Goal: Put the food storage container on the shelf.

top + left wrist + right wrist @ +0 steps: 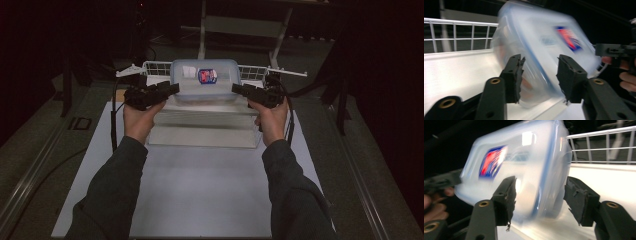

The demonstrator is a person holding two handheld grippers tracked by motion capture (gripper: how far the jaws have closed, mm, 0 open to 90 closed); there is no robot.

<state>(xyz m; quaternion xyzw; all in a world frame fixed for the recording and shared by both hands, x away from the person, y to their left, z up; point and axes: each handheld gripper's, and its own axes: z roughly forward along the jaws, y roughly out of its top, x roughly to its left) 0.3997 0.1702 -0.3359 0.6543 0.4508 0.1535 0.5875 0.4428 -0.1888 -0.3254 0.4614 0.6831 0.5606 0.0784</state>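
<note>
A translucent rectangular plastic container with a blue-rimmed lid and a red-and-blue label (pixel 205 80) is seen upper centre in the high view, resting on a white tray with a wire rail (pixel 150 67) on the white table (pixel 200 190), its long axis running left to right. At its left end the left tongs (pixel 172 90) are held apart, the container's edge between the pads without a visible clamp. At its right end the right tongs (pixel 236 89) are likewise spread, straddling that end loosely. Each short end lies straight ahead of one pair of tongs, both hands about equally near, so a two-sided closing looks likely.
</note>
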